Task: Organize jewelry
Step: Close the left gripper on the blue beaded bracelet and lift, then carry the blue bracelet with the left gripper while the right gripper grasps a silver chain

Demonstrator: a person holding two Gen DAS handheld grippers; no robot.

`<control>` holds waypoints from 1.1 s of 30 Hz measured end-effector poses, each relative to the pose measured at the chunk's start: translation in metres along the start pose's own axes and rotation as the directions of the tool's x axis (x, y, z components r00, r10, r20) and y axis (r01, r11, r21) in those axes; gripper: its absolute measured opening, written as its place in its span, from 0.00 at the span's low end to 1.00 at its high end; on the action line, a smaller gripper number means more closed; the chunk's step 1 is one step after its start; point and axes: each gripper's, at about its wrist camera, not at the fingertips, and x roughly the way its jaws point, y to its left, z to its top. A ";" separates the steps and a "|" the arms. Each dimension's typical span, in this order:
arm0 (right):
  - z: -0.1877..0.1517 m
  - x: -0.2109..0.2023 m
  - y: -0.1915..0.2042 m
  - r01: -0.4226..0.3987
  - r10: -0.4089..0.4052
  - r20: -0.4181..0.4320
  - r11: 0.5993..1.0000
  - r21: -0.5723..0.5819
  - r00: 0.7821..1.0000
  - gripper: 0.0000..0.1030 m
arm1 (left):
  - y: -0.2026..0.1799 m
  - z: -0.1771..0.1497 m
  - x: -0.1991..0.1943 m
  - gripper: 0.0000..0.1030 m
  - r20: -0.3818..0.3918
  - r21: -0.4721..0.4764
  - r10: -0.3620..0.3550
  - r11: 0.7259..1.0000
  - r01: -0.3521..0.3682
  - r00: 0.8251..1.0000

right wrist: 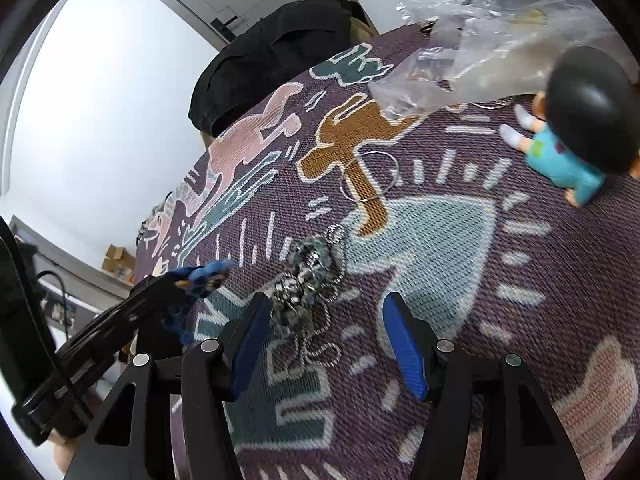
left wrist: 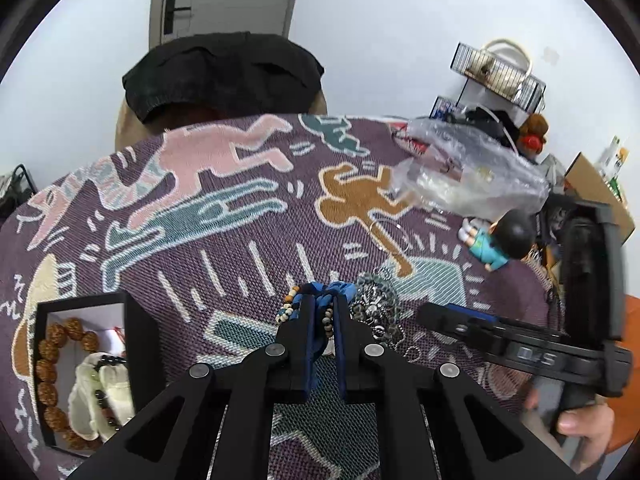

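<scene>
1. Clamping a blue cloth-and-bead strand (left wrist: 320, 312), the left gripper (left wrist: 323, 320) has its two fingers drawn close together on it; the part of the strand between the fingers is hidden, and only a few cream and brown beads show on either side.
2. Seen from the right wrist view, that same strand (right wrist: 200, 280) is blurred at the left gripper's tip (right wrist: 176, 284), so its beads cannot be counted.
3. The right gripper (right wrist: 324, 336) stands spread wide, its two blue pads (right wrist: 404, 344) apart and holding nothing, just above the patterned woven cloth (right wrist: 520, 280).
4. One tangled heap of silver metal chains and charms (right wrist: 308, 280) lies on the cloth between the right gripper's fingers, nearer the left pad; how many separate pieces make it up is hard to tell.
5. One thin wire hoop (right wrist: 372, 176) lies beyond the heap, on the brown figure of the pattern.
6. One black open box (left wrist: 84, 368) sits at the lower left of the left wrist view, its near corner cut off by the gripper; inside are one bracelet of large brown carved beads (left wrist: 52, 368) and one dark-beaded string on a pale cushion (left wrist: 104, 392).
7. One crumpled clear plastic bag (left wrist: 468, 172) and one toy figure with a black round head and teal clothes (left wrist: 500, 240) lie at the far right.
</scene>
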 end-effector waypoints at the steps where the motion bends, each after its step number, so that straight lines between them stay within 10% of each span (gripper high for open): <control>1: 0.002 0.004 0.002 0.003 -0.003 -0.006 1.000 -0.002 1.000 0.59 | 0.000 0.000 -0.003 0.09 0.005 0.000 -0.001 1.000 0.001 1.000; 12: 0.007 0.031 0.014 0.061 -0.061 -0.042 0.998 -0.008 0.997 0.38 | 0.015 0.000 -0.030 0.09 0.046 -0.013 0.003 1.000 -0.003 0.999; 17: 0.009 0.040 0.019 0.096 -0.098 -0.062 0.995 -0.021 0.993 0.11 | 0.025 -0.003 -0.035 0.09 0.050 -0.032 0.010 0.999 -0.009 0.999; 33: 0.014 -0.021 0.065 0.018 -0.008 0.066 0.989 -0.147 0.998 0.10 | 0.047 -0.005 -0.075 0.09 0.109 -0.072 0.036 0.997 -0.028 0.993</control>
